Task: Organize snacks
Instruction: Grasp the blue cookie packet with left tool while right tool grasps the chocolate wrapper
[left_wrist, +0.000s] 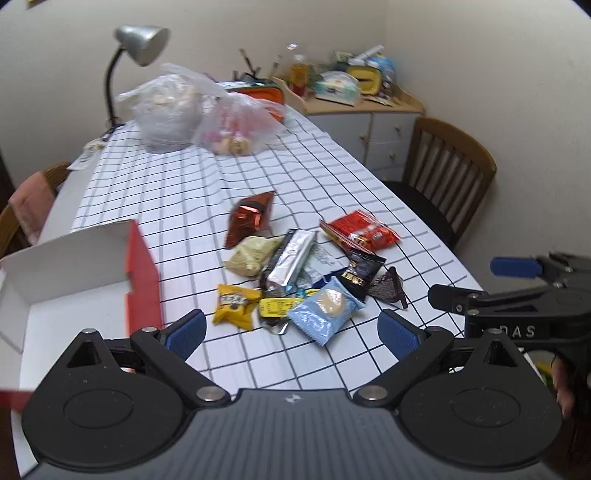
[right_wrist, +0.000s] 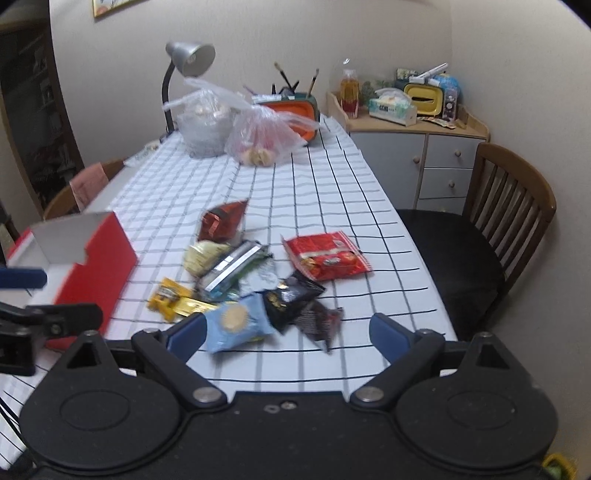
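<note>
A heap of snack packets lies on the checked tablecloth (left_wrist: 177, 199): a light blue biscuit pack (left_wrist: 325, 308) (right_wrist: 238, 321), a yellow packet (left_wrist: 234, 304) (right_wrist: 168, 293), a silver bar (left_wrist: 291, 260) (right_wrist: 231, 267), a red bag (left_wrist: 360, 230) (right_wrist: 325, 254), a shiny dark red pouch (left_wrist: 251, 218) (right_wrist: 221, 219) and black packets (left_wrist: 360, 275) (right_wrist: 290, 299). An open red box with a white inside (left_wrist: 74, 273) (right_wrist: 94, 258) stands left of the heap. My left gripper (left_wrist: 291, 332) is open just short of the heap, nothing in it. My right gripper (right_wrist: 288, 334) is open too, its left pad beside the blue pack.
Two clear plastic bags (left_wrist: 199, 114) of food and a desk lamp (left_wrist: 142, 44) stand at the table's far end, with an orange container (right_wrist: 295, 110) behind them. A wooden chair (right_wrist: 509, 206) is at the right edge, another chair (left_wrist: 29, 206) at the left. A cluttered cabinet (right_wrist: 410, 122) fills the corner.
</note>
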